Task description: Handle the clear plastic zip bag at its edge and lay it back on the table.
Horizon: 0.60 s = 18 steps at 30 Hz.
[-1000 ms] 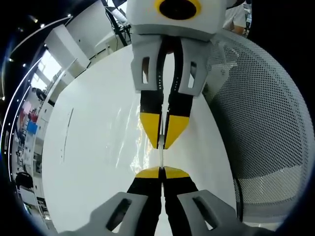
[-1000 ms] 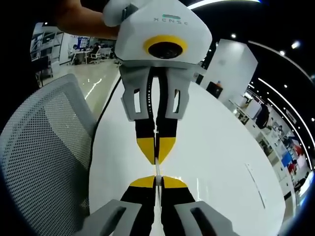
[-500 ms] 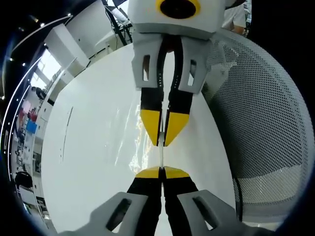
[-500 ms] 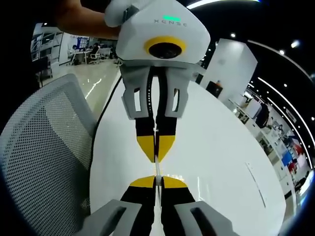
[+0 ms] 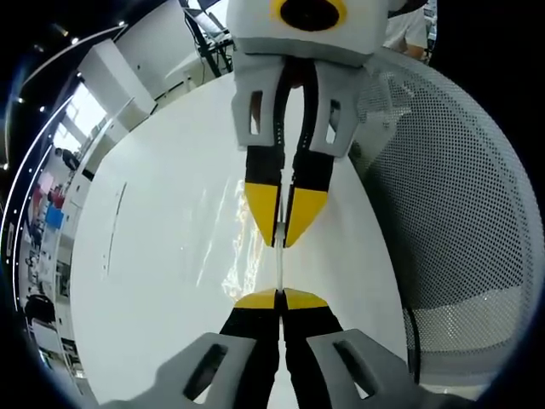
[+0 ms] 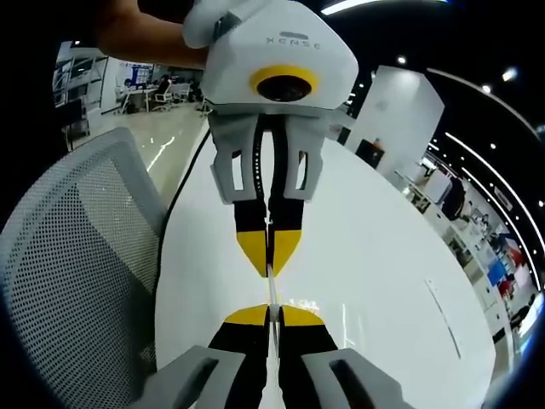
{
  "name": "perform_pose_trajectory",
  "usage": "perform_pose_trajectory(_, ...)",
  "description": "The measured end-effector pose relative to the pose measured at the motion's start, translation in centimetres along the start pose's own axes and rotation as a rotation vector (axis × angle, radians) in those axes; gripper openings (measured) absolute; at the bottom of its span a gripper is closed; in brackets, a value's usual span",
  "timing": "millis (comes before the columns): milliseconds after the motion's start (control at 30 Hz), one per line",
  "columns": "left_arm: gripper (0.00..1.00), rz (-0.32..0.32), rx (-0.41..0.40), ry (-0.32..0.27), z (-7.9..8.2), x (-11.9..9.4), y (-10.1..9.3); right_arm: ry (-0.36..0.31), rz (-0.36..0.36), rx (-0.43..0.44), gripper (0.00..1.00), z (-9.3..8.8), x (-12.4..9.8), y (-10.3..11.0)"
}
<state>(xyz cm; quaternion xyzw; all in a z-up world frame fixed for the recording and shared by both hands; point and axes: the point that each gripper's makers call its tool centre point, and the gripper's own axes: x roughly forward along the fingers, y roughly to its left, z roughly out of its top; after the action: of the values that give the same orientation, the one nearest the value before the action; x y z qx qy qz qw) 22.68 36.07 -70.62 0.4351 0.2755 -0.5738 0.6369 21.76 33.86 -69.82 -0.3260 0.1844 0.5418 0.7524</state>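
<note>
Over the table [image 5: 153, 281]: white surface under both grippers, mesh chair [image 5: 460, 204] beside it
zip bag [image 5: 279, 271]: clear, held taut edge-on between the two grippers, above the table
left gripper [image 5: 278, 297]: jaws closed on bag's edge
right gripper [image 6: 271, 313]: jaws closed on opposite edge

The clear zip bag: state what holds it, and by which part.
Both grippers, left and right, are shut on the clear zip bag along one thin edge, facing each other tip to tip.

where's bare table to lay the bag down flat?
The white table is bare from the left gripper out to its far edge. Crowded side: the mesh chair borders it. The zip bag is pinched between both grippers, right gripper opposite.
</note>
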Motion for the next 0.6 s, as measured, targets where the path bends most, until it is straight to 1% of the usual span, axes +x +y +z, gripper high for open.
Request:
perform_pose_trajectory(200,0.00,-0.002,-0.007,0.003,-0.28,0.03,-0.11,0.001,0.002,0.003,0.00,-0.13,-0.02,0.12)
perform_pose_trajectory(600,0.00,0.001,-0.009,0.004,-0.21,-0.04,-0.01,0.002,-0.002,0.004,0.00,-0.12,-0.05,0.00)
